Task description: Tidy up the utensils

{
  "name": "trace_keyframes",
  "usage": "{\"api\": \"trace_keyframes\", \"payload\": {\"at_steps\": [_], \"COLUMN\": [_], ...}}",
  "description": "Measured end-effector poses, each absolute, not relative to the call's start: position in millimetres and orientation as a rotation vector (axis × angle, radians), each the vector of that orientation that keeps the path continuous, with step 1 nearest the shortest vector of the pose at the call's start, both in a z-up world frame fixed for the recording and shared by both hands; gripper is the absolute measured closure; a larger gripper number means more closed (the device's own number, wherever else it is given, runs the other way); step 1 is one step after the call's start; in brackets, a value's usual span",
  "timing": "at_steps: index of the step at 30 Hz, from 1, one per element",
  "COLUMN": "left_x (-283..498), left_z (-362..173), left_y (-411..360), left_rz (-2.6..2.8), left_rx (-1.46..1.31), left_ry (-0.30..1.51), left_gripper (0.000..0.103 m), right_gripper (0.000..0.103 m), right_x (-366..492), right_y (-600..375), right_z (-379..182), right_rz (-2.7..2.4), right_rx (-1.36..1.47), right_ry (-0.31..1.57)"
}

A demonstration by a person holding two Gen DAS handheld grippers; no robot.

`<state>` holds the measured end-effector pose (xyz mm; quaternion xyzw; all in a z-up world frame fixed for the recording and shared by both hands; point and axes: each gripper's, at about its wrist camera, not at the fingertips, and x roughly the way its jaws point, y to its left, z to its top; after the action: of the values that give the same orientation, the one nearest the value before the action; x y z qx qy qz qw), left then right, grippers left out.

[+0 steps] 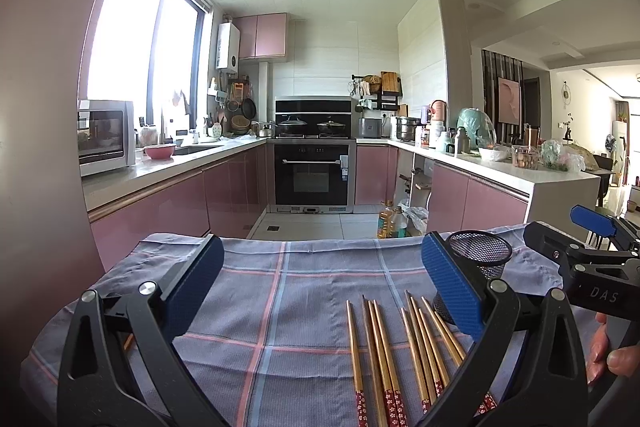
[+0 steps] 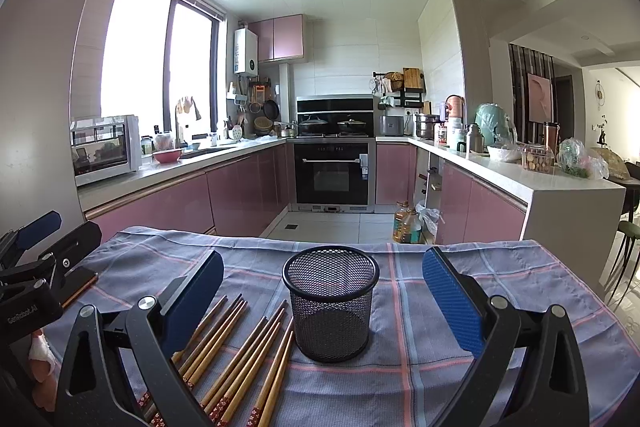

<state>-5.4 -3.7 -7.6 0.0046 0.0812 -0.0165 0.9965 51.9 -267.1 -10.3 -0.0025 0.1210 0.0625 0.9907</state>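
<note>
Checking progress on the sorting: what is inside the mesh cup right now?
No chopsticks stand in the mesh cup; nothing rises above its rim, and the wire walls show nothing inside. Its floor is hidden by the rim angle. The chopsticks all lie on the cloth beside it.

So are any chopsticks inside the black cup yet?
No, the mesh cup looks empty, and the chopsticks lie flat on the cloth beside it.

Plaid-clothed table (image 2: 440,367) with chopsticks (image 2: 240,355) beside upright mesh cup (image 2: 331,307)
</note>
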Motion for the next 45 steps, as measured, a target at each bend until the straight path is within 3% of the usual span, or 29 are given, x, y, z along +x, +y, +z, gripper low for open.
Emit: {"api": "trace_keyframes", "payload": {"at_steps": [10,20,26,28,32,39,45], "left_x": [5,39,63,72,90,107,121], "left_z": [-12,-37,-58,-66,-82,-102,-113], "left_y": [-9,-7,-9,-9,-13,-23,-28], "left_rz": [-0.036,-0.076,-0.128,-0.144,-0.175,-0.22,-0.248], "left_rx": [0.024,0.074,0.121,0.133,0.156,0.178,0.183], "left_ry": [0.22,0.428,0.555,0.604,0.703,0.796,0.857], "left_gripper": [0.006,0.006,0.013,0.017,0.028,0.036,0.055], "right_gripper": [0.007,0.008,0.026,0.037,0.042,0.057,0.069], "right_x": [62,86,101,106,110,118,122], "right_y": [-266,-248,-248,-250,-247,-238,-236], "right_z": [-18,-58,-80,-85,-93,-103,-106], "right_rz": [0.165,0.268,0.289,0.291,0.291,0.299,0.309], "right_rx": [-0.008,-0.086,-0.063,-0.048,-0.053,-0.075,-0.086], "right_ry": [0.323,0.605,0.725,0.766,0.808,0.868,0.896]}}
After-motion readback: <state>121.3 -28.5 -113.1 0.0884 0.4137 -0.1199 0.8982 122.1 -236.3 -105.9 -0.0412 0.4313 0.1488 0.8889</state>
